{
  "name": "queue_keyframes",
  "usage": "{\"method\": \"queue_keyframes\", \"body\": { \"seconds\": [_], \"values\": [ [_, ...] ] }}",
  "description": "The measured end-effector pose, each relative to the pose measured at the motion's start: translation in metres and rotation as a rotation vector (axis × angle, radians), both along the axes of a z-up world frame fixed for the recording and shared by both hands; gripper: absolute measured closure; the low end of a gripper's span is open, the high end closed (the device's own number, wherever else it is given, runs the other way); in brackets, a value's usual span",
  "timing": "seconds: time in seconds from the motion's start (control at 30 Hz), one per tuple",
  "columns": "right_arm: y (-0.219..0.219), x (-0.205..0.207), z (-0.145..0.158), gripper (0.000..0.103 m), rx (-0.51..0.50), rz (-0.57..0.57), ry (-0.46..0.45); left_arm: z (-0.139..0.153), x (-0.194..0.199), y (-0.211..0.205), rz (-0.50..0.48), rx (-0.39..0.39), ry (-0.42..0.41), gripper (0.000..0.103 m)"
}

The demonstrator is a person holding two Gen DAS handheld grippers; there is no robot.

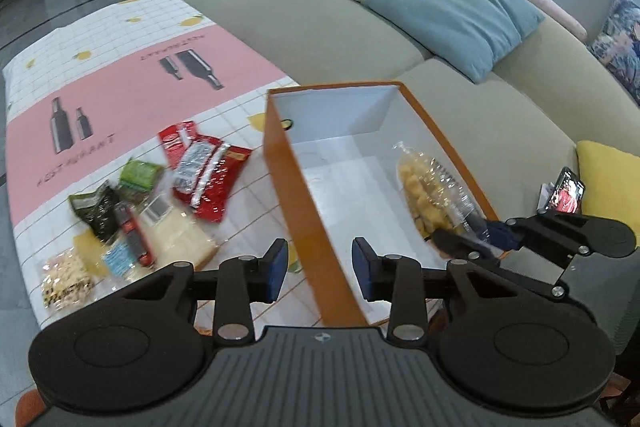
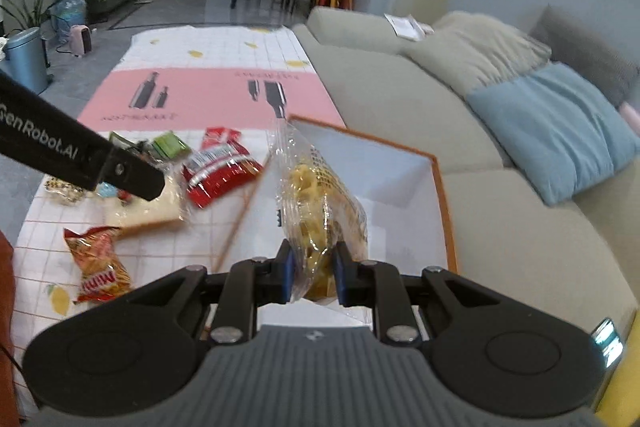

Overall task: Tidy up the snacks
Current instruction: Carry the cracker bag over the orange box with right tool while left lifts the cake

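Note:
An orange box with a white inside (image 1: 296, 187) stands on the table by the sofa; it also shows in the right wrist view (image 2: 444, 187). My right gripper (image 2: 312, 275) is shut on a clear bag of yellow snacks (image 2: 316, 203) and holds it inside the box; that bag (image 1: 428, 187) and the right gripper (image 1: 476, 241) show in the left wrist view. My left gripper (image 1: 320, 267) is open and empty, its jaws either side of the box's near left wall. Loose snacks lie left of the box: red packets (image 1: 208, 175), green packets (image 1: 140, 177), a pale bag (image 1: 176, 239).
The table has a pink and white checked cloth (image 1: 120, 95). An orange snack packet (image 2: 100, 263) lies near the front edge. The grey sofa (image 1: 320, 27) with blue (image 1: 452, 11) and yellow (image 1: 608, 175) cushions runs along the right. A phone (image 1: 566, 191) rests on it.

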State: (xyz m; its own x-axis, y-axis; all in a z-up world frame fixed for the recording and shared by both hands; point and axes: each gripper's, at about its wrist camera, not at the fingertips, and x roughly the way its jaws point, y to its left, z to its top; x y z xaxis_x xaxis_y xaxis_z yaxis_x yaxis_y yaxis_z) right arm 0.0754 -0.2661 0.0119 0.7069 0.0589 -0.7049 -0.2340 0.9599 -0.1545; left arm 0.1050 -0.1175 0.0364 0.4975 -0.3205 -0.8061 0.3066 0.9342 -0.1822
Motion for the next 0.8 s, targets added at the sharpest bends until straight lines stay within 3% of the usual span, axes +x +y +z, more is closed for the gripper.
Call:
{"method": "queue_keyframes", "body": {
  "seconds": [0.07, 0.17, 0.3, 0.57, 0.8],
  "values": [
    [-0.005, 0.001, -0.004, 0.085, 0.029, -0.005, 0.015, -0.003, 0.000, 0.000, -0.013, -0.010, 0.004, 0.060],
    [-0.007, -0.002, -0.009, 0.085, 0.057, -0.005, 0.034, -0.010, -0.001, 0.006, -0.025, -0.006, 0.029, 0.042],
    [-0.009, 0.000, -0.018, 0.085, 0.091, -0.007, 0.062, -0.025, -0.011, 0.019, -0.027, 0.021, 0.105, 0.033],
    [0.004, -0.002, -0.032, 0.085, 0.128, 0.001, 0.098, -0.085, -0.041, 0.034, -0.075, 0.091, 0.303, 0.029],
    [0.011, -0.007, -0.040, 0.085, 0.113, -0.011, 0.105, -0.125, -0.050, 0.035, -0.029, 0.067, 0.372, 0.029]
  ]
}}
